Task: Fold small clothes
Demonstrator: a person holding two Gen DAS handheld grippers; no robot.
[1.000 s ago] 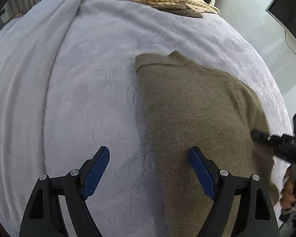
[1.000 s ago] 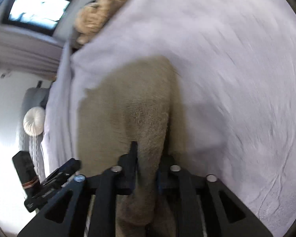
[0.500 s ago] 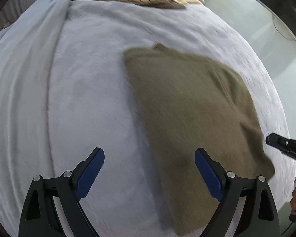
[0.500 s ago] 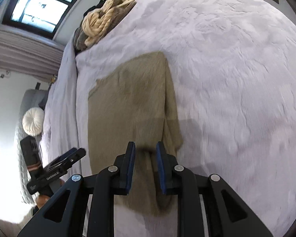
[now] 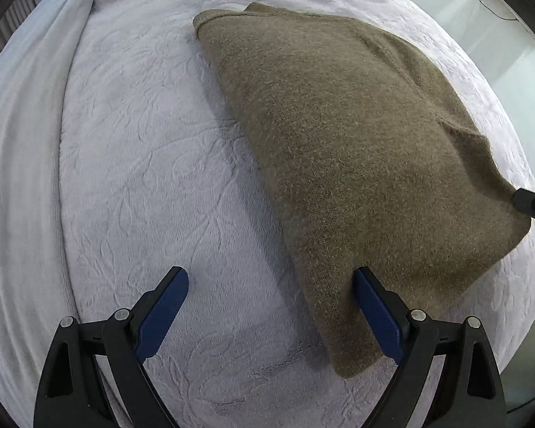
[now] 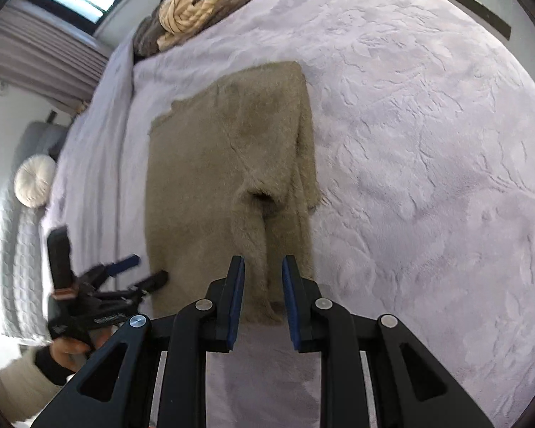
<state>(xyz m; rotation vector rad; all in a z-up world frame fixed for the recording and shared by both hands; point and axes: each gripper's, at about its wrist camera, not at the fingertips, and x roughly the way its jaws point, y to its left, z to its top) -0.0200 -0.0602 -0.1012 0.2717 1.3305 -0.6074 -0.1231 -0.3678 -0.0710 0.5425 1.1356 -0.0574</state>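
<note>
Two grippers apart over a folded olive sweater

We are seeing the olive sweater (image 5: 342,149) lying folded on the lavender bedspread (image 5: 142,149), filling the centre and right of the left wrist frame. Our left gripper (image 5: 271,281) is sitting at the bottom with its blue pads spread wide and nothing between them; its right pad is hovering over the sweater's near edge. The right tool's black tip is poking in at the right edge of that frame.

In the right wrist view the sweater (image 6: 210,178) is occupying the centre, with a sleeve fold bunching toward the bottom. Our right gripper (image 6: 263,267) is showing a narrow gap, the sleeve cloth lying in line with it; we cannot tell whether the pads are touching it. The left gripper (image 6: 139,271) is blurring at lower left beside the sweater's edge. Some striped cream clothes (image 6: 199,7) are piling at top centre.
</note>
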